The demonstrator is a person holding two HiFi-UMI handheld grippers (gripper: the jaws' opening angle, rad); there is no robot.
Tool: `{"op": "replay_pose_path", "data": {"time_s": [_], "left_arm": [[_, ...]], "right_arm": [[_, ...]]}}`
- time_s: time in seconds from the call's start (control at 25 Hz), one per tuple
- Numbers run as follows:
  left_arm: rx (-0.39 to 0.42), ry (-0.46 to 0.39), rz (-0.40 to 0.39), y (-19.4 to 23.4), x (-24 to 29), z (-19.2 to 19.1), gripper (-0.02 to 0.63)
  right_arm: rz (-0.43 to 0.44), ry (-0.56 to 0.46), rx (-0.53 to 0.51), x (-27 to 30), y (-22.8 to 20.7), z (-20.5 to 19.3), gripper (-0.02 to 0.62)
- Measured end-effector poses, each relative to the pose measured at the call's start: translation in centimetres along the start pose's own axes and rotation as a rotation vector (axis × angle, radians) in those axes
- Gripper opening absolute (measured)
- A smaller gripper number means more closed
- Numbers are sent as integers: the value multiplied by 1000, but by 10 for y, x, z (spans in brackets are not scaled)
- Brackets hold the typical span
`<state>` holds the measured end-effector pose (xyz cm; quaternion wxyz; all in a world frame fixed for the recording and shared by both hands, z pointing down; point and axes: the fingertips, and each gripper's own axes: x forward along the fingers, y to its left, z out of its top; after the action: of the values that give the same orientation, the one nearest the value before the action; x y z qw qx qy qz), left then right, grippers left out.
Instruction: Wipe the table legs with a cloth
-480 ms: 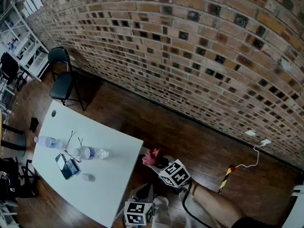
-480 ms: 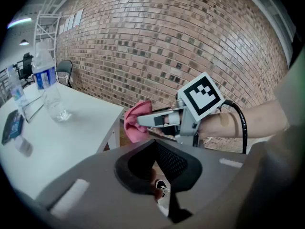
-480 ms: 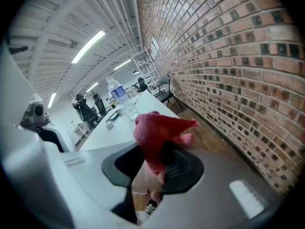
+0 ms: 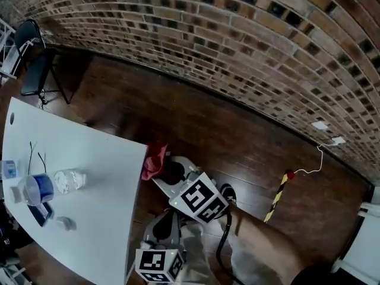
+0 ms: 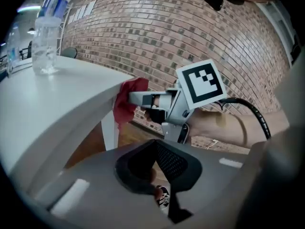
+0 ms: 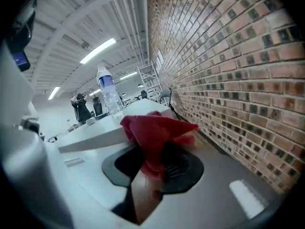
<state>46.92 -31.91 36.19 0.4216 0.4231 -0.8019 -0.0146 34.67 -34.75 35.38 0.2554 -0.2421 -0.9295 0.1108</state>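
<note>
Closest in, the left tongs (image 5: 155,163) are clenched on nothing, held low behind the right pair. Ahead of them the right tongs (image 4: 168,172) are clamped on the red cloth (image 4: 153,161), which bunches out past their tips.

Half a second ago the cloth hung just off the corner of the desk (image 4: 101,218). Now it sits against that corner's edge, and the head view has swung in closer. In the left gripper view the white desk leg (image 5: 109,132) runs down just below the cloth, so the wipe looks about to start at the top of the leg, with no stroke down it made yet.

Beyond the right tongs a water bottle (image 6: 108,97) stands on the desk. Its blue label is too small to read. Farther off is the brick wall (image 4: 249,52). The marker cubes carry only black-and-white squares, no lettering.
</note>
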Motion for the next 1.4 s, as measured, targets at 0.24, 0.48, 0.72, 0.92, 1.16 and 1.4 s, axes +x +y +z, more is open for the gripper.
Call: {"op": "replay_pose_path", "data": {"time_s": [0.24,0.48,0.72,0.92,1.16,1.4], "left_arm": [[-14,-14,36,29,42,-14,0],[-56,12,82,57,68,-22,0],[-38,85,75,77,96,-39,0],[-23,106,103,86,125,-56,0],[-16,110,139,109,167,-86,0],[-47,82,193,140,211,-127,0]], "right_arm": [[52,-88,-32,9,-10,-4,97],[38,-22,-5,30,-20,-49,97],[39,7,34,58,-35,-91,97],[49,48,97,72,-54,-133,97],[40,22,137,91,-77,-183,97],[13,0,194,123,-103,-242,97]]}}
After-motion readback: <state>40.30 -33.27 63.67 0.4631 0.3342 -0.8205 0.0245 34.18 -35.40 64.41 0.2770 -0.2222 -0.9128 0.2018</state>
